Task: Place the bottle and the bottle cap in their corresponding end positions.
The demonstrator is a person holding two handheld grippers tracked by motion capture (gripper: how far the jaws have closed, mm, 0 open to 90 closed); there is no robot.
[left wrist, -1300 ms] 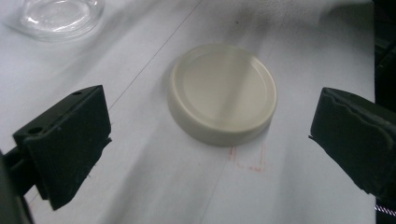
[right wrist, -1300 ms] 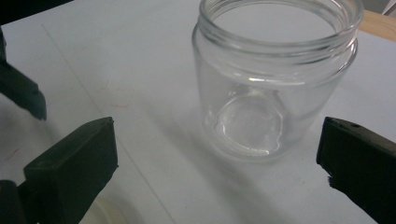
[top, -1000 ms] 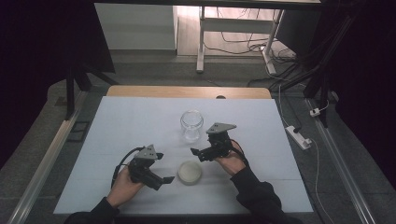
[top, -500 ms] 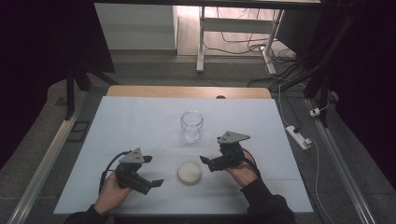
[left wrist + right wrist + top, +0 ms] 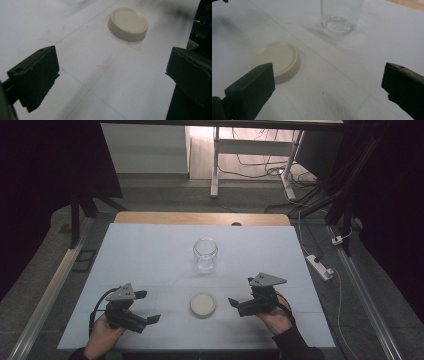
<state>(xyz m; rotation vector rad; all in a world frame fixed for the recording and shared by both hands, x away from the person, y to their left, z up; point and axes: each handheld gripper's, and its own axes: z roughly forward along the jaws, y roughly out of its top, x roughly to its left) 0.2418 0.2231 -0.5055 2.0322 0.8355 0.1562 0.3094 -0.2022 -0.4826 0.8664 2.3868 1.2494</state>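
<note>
Lid (image 5: pixel 203 304) between grippers — jar (image 5: pixel 205 254) beyond, path unobstructed

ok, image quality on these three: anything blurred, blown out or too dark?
High view: background window area overexposed, room sides near black, white table evenly lit. Left gripper view: lid sharp, near jaws soft. Right gripper view: jar cropped at the top, faint shadow beside it, jaws blurred.

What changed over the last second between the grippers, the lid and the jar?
Both grippers drew back from the lid: the left gripper toward the table's near left, the right gripper out to the right. Both are open and empty. The lid and the glass jar stayed put, lid off.
</note>
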